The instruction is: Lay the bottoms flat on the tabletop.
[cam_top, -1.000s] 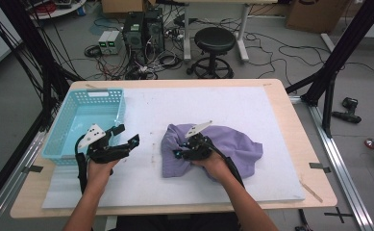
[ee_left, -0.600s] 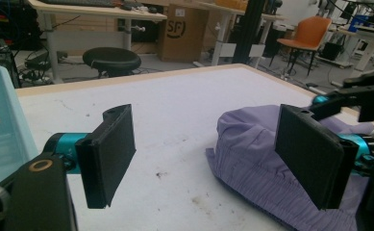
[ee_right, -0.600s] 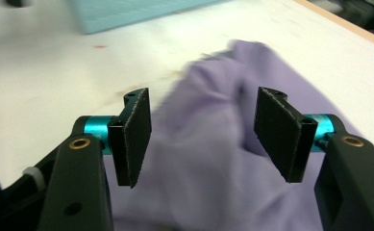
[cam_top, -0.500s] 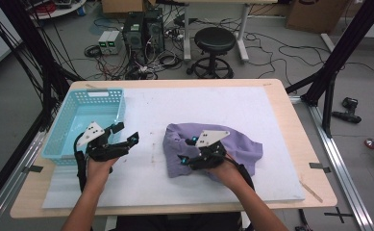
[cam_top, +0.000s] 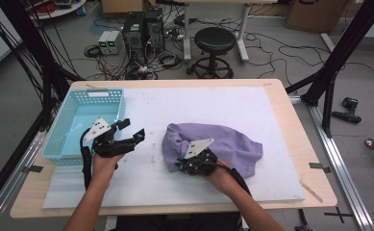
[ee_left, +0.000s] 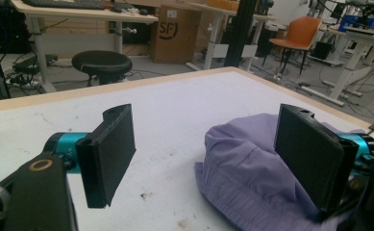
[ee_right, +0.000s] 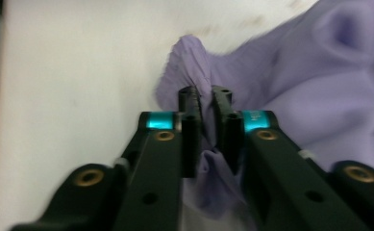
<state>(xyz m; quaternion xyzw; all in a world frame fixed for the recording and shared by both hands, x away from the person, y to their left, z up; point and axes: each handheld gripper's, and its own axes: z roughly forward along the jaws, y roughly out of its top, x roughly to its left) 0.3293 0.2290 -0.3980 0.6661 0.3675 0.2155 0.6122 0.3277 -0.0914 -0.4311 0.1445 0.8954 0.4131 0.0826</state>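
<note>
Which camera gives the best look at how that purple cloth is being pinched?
The right gripper view: its jaws have just closed on a fold of the purple cloth, seen close up. The high view shows the whole cloth crumpled on the table, with the right gripper at its near edge. The left gripper view shows one end of it.

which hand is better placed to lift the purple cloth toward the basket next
Right, probably. The right gripper has just closed on a fold of the purple cloth, while the left gripper hangs open beside the blue basket, touching nothing.
</note>
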